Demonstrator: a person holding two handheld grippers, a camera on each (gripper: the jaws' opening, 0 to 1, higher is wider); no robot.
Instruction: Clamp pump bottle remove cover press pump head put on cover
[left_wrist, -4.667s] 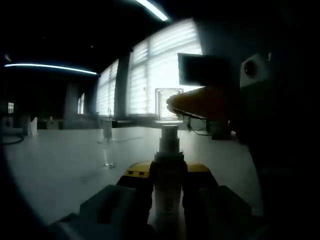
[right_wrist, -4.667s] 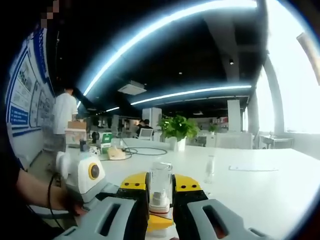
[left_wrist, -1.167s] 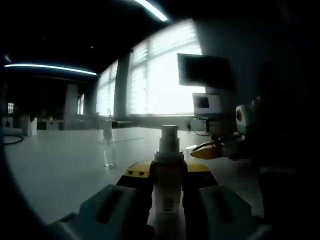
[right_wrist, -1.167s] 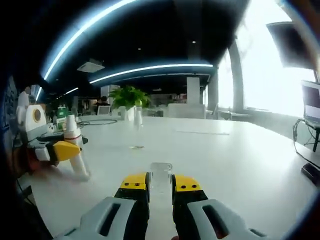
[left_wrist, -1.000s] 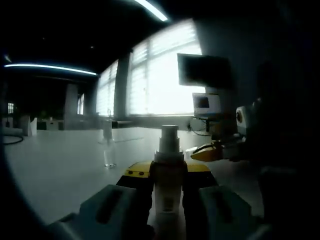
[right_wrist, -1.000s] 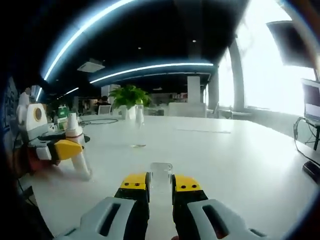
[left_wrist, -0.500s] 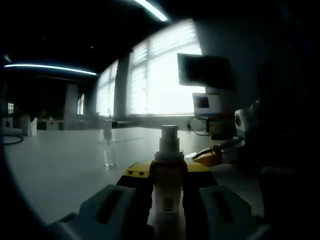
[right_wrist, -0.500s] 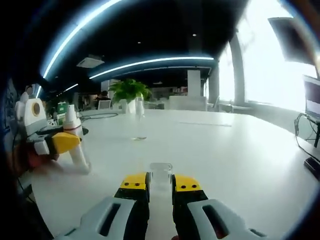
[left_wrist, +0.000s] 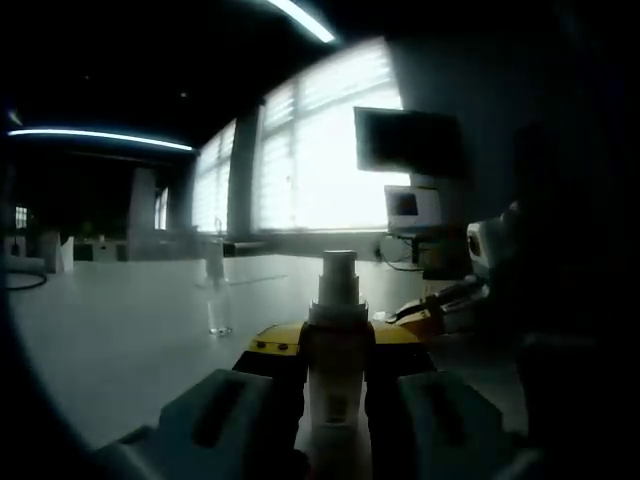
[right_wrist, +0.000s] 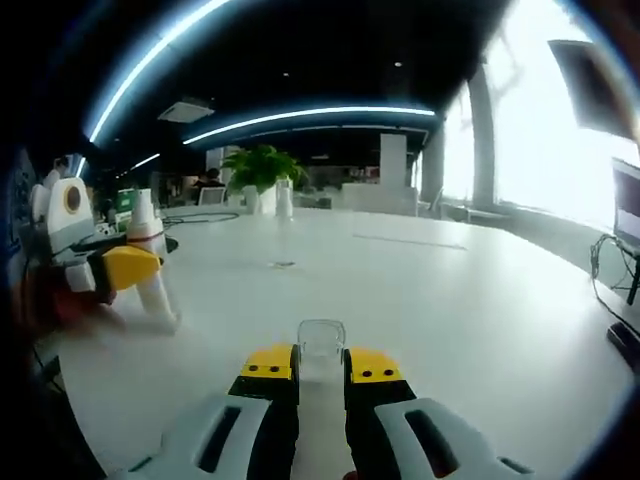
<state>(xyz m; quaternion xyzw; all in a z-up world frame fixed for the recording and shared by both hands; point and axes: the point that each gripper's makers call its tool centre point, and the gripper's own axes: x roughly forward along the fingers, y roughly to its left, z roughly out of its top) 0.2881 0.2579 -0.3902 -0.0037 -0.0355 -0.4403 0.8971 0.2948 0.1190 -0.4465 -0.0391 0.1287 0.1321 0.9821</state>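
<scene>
My left gripper (left_wrist: 337, 345) is shut on the white pump bottle (left_wrist: 334, 385), which stands upright between the jaws with its bare pump head (left_wrist: 338, 272) showing above them. In the right gripper view that bottle (right_wrist: 150, 270) and the left gripper (right_wrist: 100, 270) appear at the far left on the white table (right_wrist: 450, 300). My right gripper (right_wrist: 321, 362) is shut on the clear cover (right_wrist: 321, 340), low over the table to the right of the bottle. Its yellow tip (left_wrist: 428, 316) shows in the left gripper view, right of the bottle.
A small clear bottle (left_wrist: 217, 296) stands further out on the table. A potted plant (right_wrist: 262, 172) sits at the far end. A monitor (left_wrist: 408, 141) and a laptop (left_wrist: 410, 210) are by the bright windows. A cable (right_wrist: 612, 290) runs along the table's right edge.
My right gripper, still holding the clear cover, has sunk lower toward the table and tilted down a little. The left gripper and the bottle have stayed put.
</scene>
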